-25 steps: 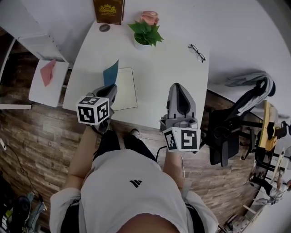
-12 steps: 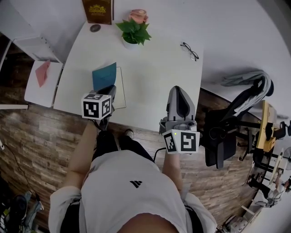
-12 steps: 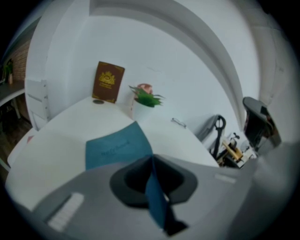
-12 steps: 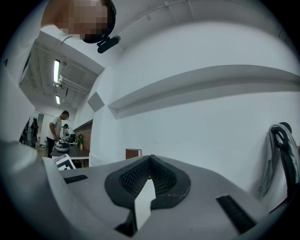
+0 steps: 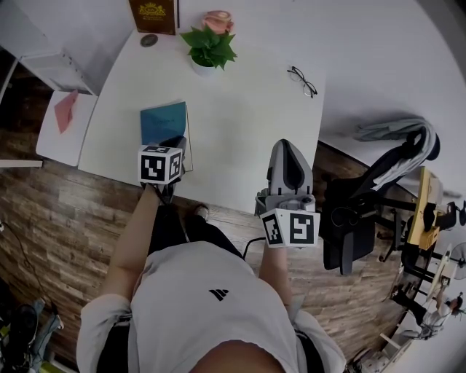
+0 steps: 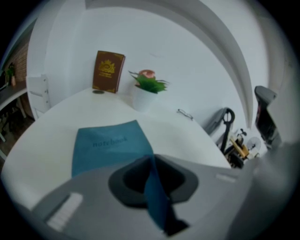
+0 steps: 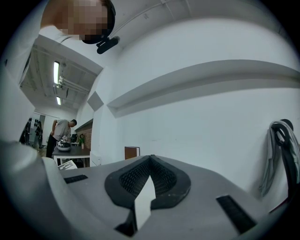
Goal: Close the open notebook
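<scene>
The teal notebook (image 5: 163, 120) lies on the white table (image 5: 247, 124) with its cover down over the pages; the printed cover (image 6: 105, 145) faces up. My left gripper (image 5: 173, 143) sits at the notebook's near right corner. Its jaws have just been opening and stand a narrow slit apart (image 6: 151, 159), with a strip of teal cover showing between them. My right gripper (image 5: 287, 146) hovers over the table's near edge, pointing level, well right of the notebook. In the right gripper view its jaws (image 7: 150, 159) meet at the tips and hold nothing.
A potted plant (image 5: 207, 45), a brown book (image 5: 153, 13) and a small dark disc (image 5: 148, 41) stand at the table's far side. Glasses (image 5: 302, 81) lie at the far right. A white side shelf with red paper (image 5: 64, 113) is left, a dark chair (image 5: 349, 218) right.
The notebook's cover, upright a second ago over a bare page, has swung down flat over the pages. My left gripper came down with it. The right gripper shifted slightly.
</scene>
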